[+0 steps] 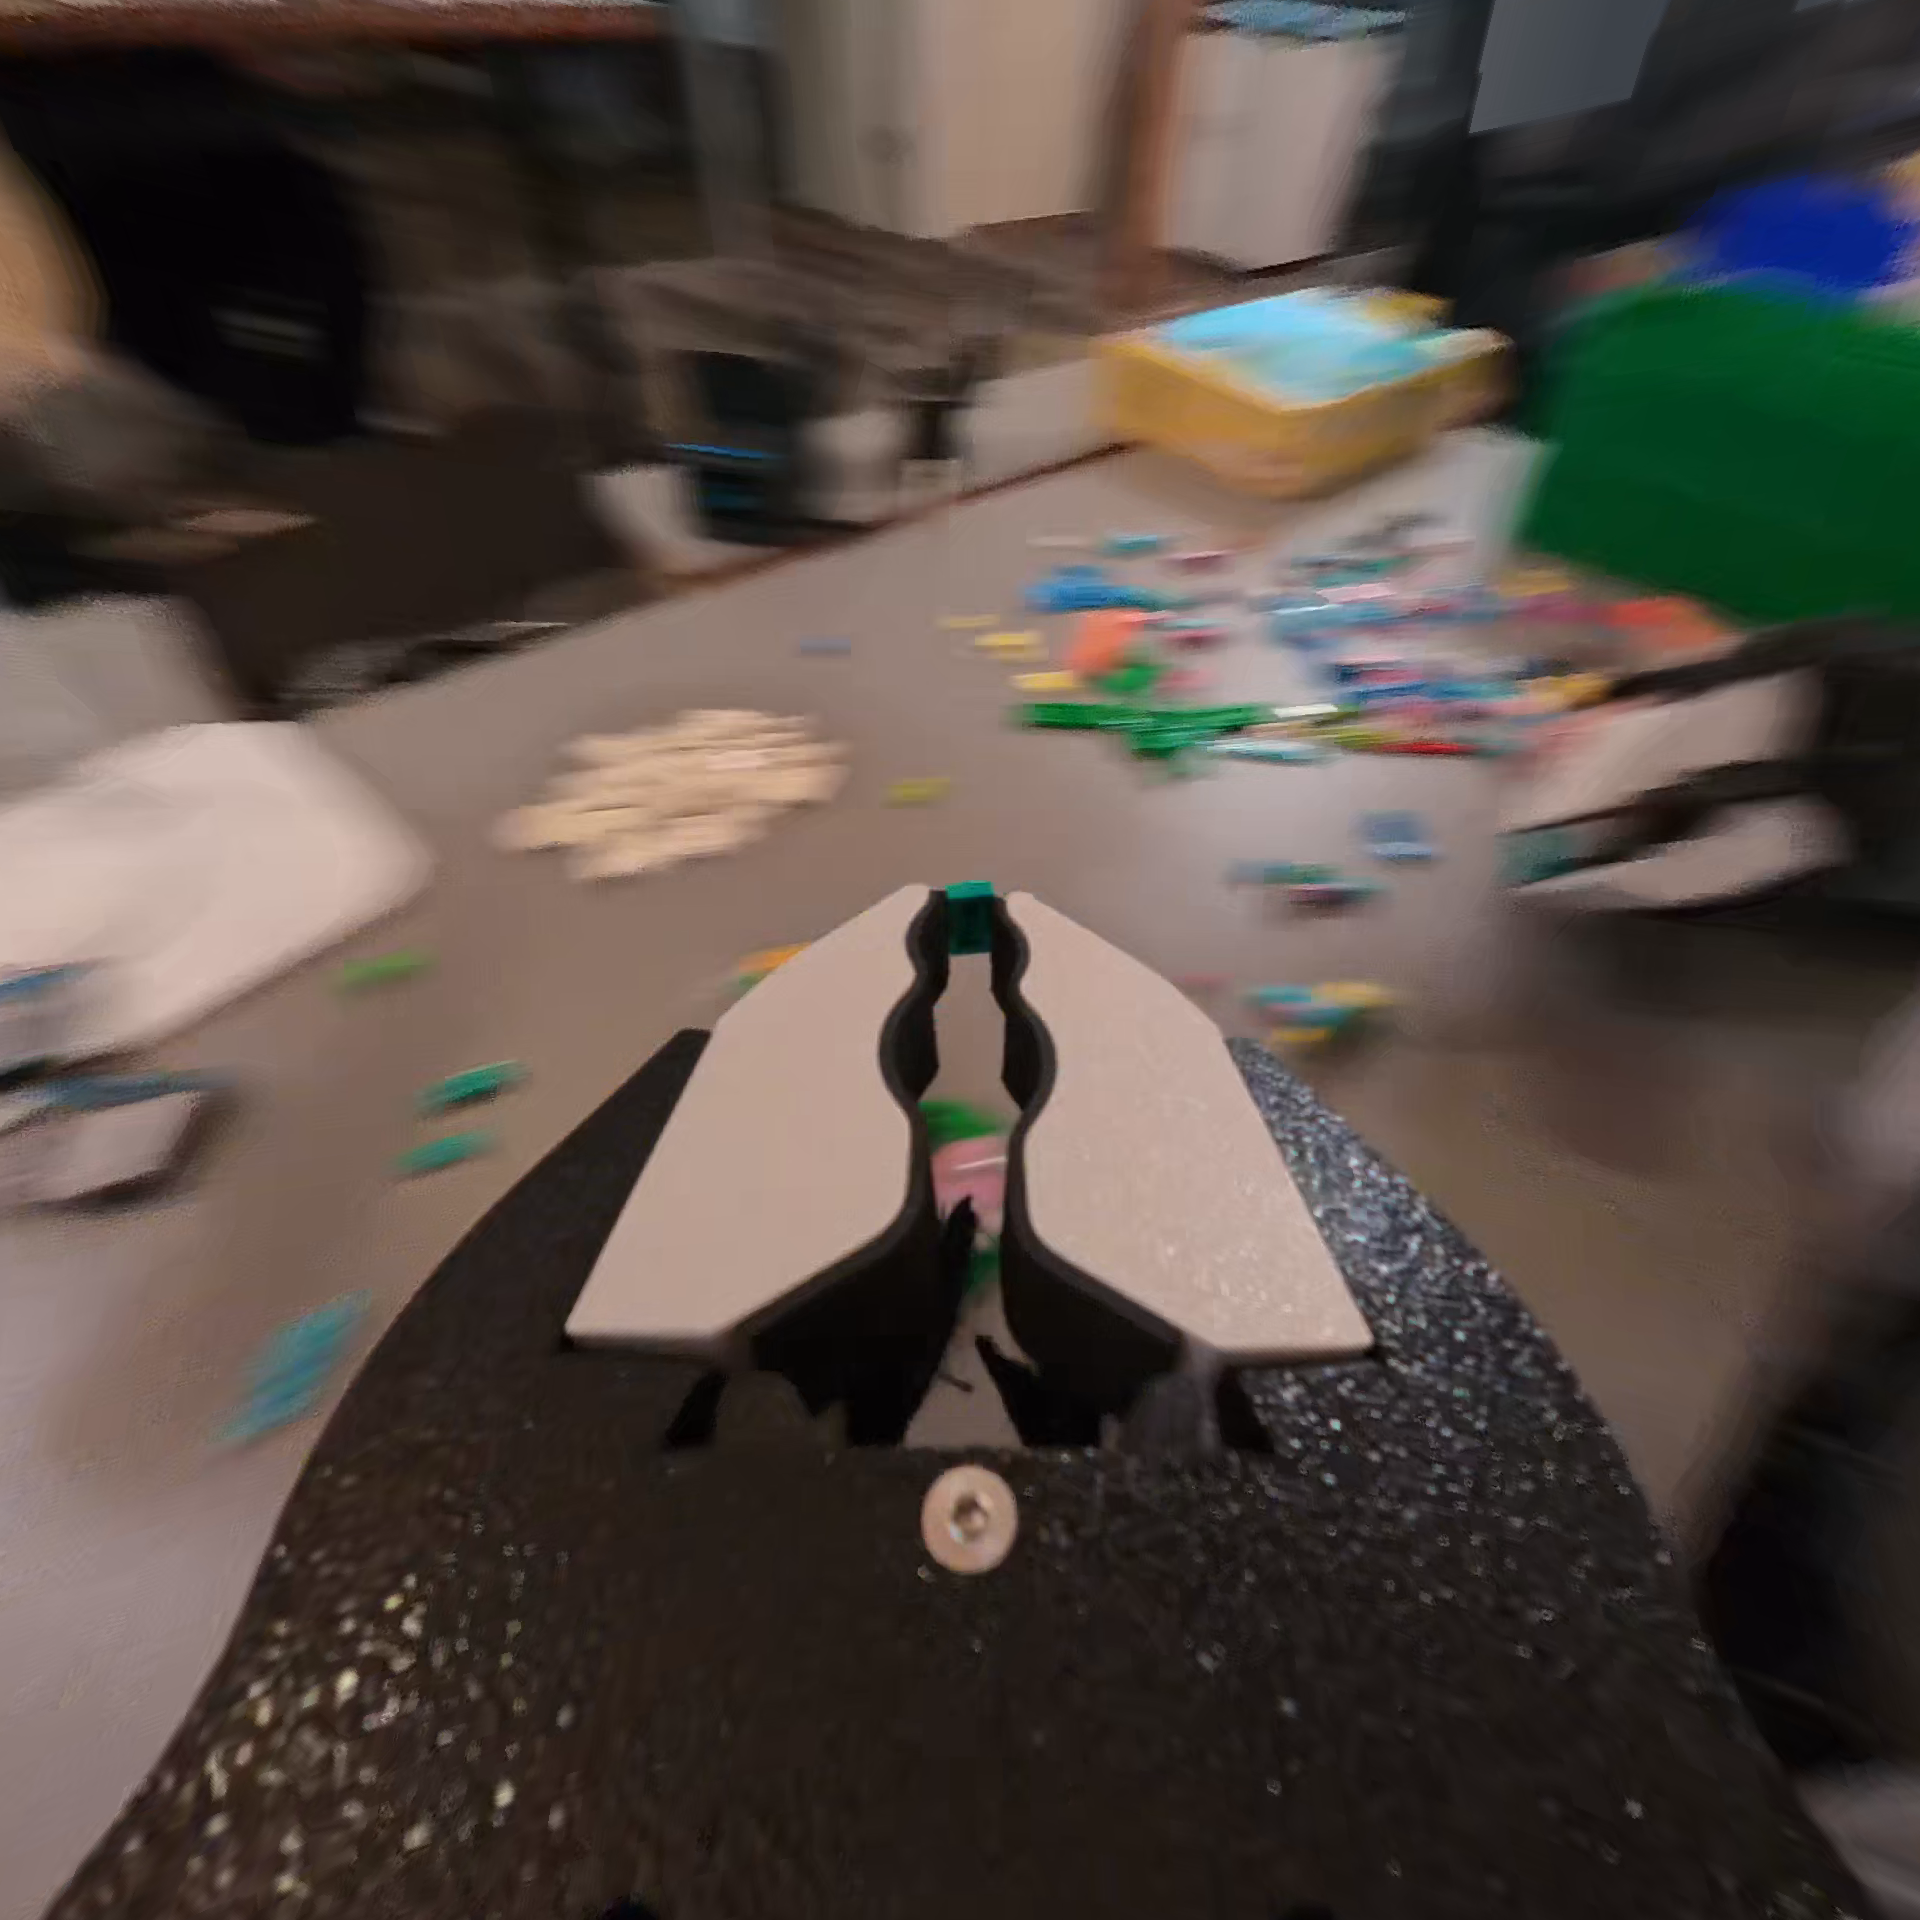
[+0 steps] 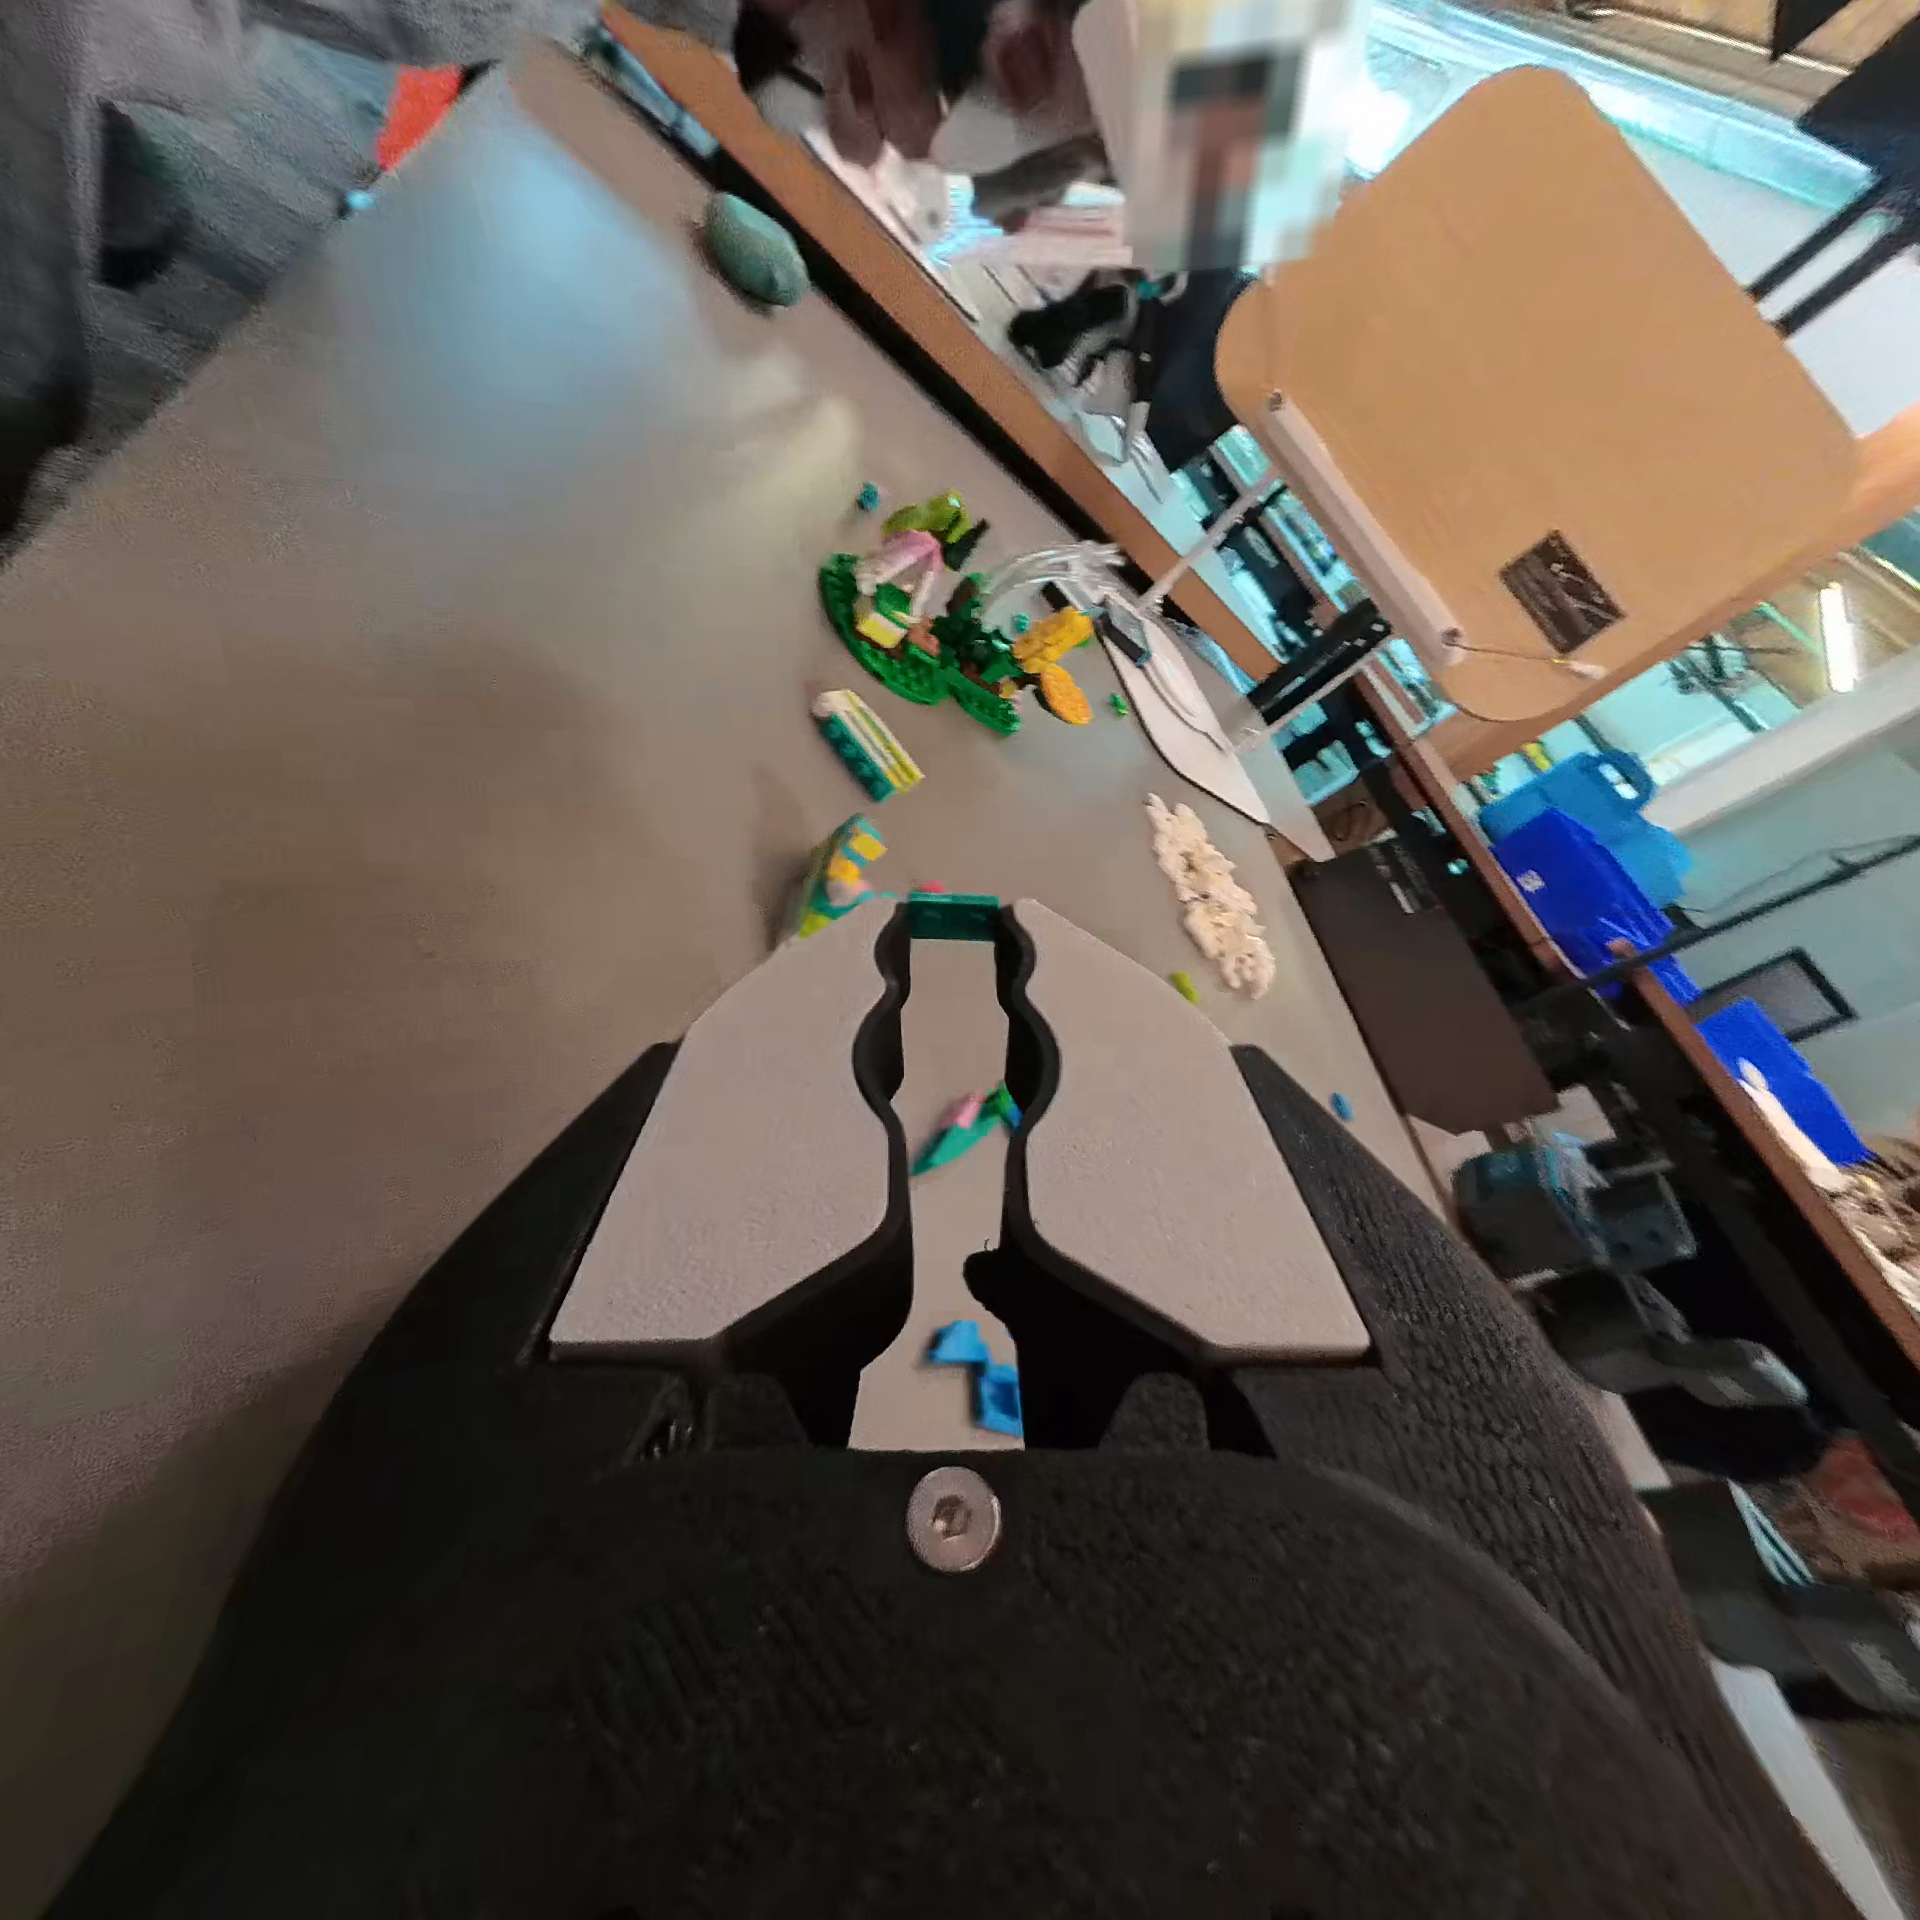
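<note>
My left gripper point(image 1: 969, 920) is shut on a small teal brick point(image 1: 970, 918), pinched at the very fingertips above the grey table point(image 1: 727, 1039). The left wrist view is heavily motion-blurred. My right gripper point(image 2: 953, 920) is shut on a wider flat teal plate point(image 2: 951, 918), held crosswise between its fingertips above the table point(image 2: 416, 727). Just left of the right fingertips lies a small multicoloured brick assembly point(image 2: 836, 873). Farther off stand a teal, white and yellow stacked block point(image 2: 868, 743) and a green-based brick model point(image 2: 935, 634).
A pile of white pieces point(image 1: 675, 790) point(image 2: 1210, 904) lies on the table. Many mixed loose bricks point(image 1: 1299, 665) are spread at the right, by a yellow box point(image 1: 1299, 384). Loose blue pieces point(image 2: 977, 1371) lie under the right gripper. The table edge runs along the right point(image 2: 1278, 842).
</note>
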### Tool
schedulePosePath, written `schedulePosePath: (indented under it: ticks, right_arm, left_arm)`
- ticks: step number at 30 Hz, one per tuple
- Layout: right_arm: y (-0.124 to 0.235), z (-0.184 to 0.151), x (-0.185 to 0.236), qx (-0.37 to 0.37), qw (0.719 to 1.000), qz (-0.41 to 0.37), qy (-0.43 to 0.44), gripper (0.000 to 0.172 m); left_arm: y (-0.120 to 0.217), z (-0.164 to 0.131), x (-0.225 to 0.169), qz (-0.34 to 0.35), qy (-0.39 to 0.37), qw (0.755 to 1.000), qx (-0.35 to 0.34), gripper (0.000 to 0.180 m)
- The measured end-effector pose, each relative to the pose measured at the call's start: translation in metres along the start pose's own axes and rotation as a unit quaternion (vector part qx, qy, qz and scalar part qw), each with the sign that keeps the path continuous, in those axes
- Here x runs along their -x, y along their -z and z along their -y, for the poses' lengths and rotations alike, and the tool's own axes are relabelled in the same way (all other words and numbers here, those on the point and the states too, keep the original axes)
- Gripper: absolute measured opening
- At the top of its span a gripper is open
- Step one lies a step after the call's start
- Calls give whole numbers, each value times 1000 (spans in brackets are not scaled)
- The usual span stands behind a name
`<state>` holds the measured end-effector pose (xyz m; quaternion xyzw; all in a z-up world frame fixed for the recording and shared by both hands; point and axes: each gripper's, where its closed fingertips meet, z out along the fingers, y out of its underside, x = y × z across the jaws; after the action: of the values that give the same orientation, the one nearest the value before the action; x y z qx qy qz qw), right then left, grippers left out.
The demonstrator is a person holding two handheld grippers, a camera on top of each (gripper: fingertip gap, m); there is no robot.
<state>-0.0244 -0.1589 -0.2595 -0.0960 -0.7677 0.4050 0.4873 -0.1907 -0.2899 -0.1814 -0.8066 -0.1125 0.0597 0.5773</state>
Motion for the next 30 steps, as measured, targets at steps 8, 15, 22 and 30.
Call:
schedulePosePath:
  ticks: [8,15,22,30]
  right_arm:
    - [-101,54,-78,30,994,94,55,14]
    - [-263,45,-110,65,952,298,10,14]
    - [-350,-2,-74,151,903,396,66,14]
    - [-366,-13,-54,176,886,425,54,33]
  left_arm:
    - [-21,-72,138,154,-142,962,175,8]
    - [-56,-109,166,135,-51,967,211,8]
    - [-57,-102,174,133,-63,971,189,8]
    - [-52,-109,179,111,-53,970,208,24]
